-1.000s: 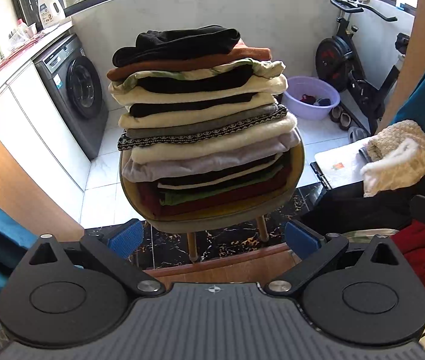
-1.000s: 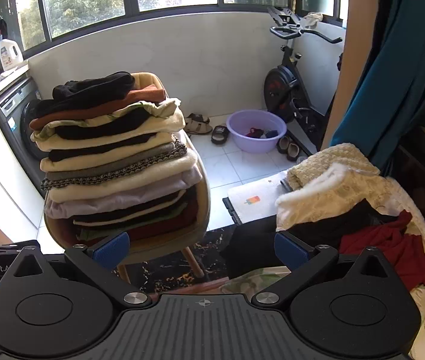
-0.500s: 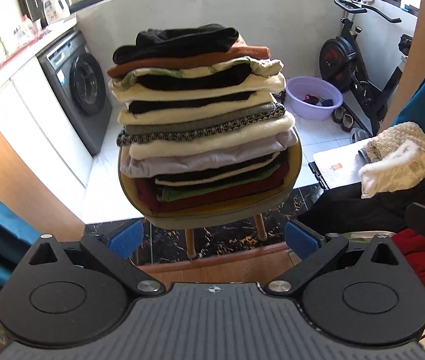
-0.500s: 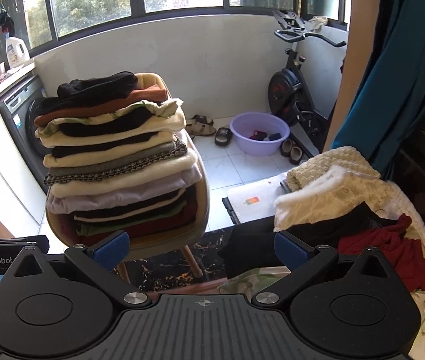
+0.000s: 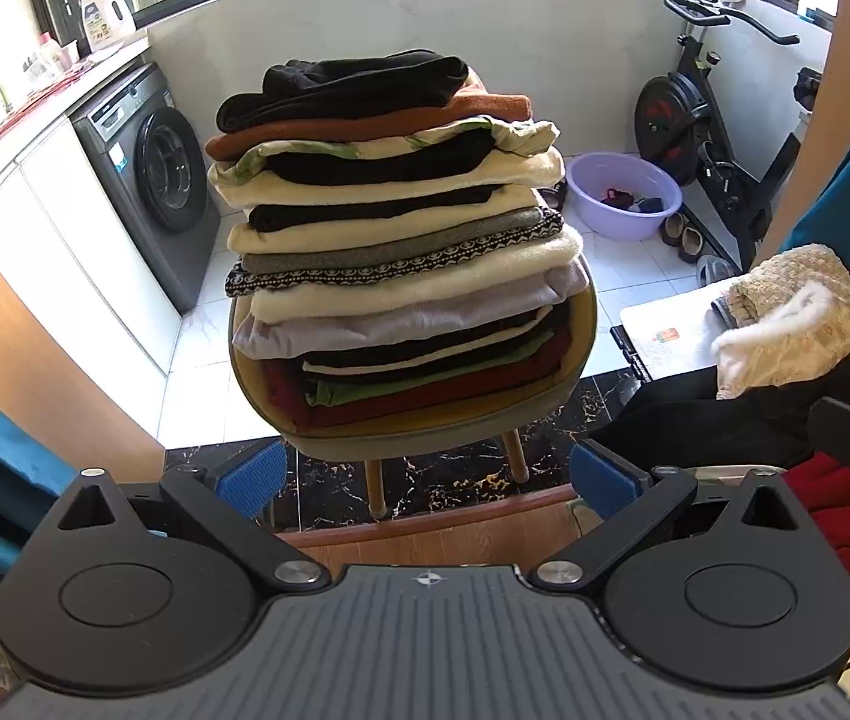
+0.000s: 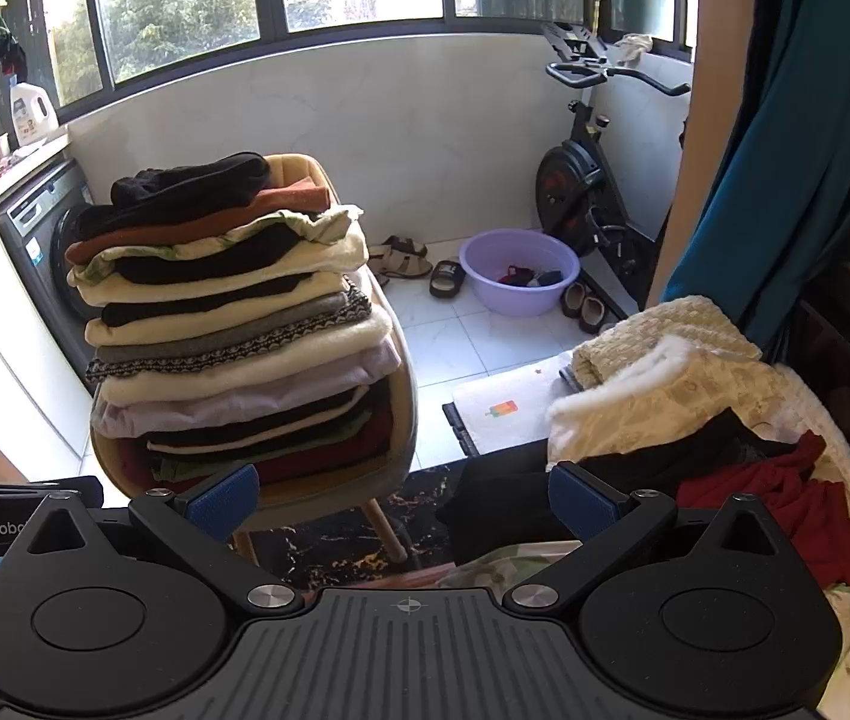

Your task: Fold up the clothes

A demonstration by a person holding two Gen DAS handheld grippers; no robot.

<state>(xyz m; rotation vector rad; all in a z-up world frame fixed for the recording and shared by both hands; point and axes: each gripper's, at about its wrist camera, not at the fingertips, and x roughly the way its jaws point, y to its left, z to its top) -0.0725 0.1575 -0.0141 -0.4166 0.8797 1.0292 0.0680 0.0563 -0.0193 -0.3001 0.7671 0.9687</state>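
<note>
A tall stack of folded clothes rests on a yellow chair, with a black garment on top. A heap of unfolded clothes, cream, black and red, lies to the right. My left gripper is open, its blue pads wide apart, held back from the chair with nothing between them. My right gripper is open too and empty, between the chair and the heap. A flowered cloth shows just beyond it.
A washing machine and white cabinets stand at the left. A purple basin, shoes and an exercise bike sit by the back wall. A white mat lies on the floor. Teal curtains hang at the right.
Both wrist views have shifted slightly; the chair and stack sit a little higher and more central. Both grippers stay open and empty. The clothes have not moved.
</note>
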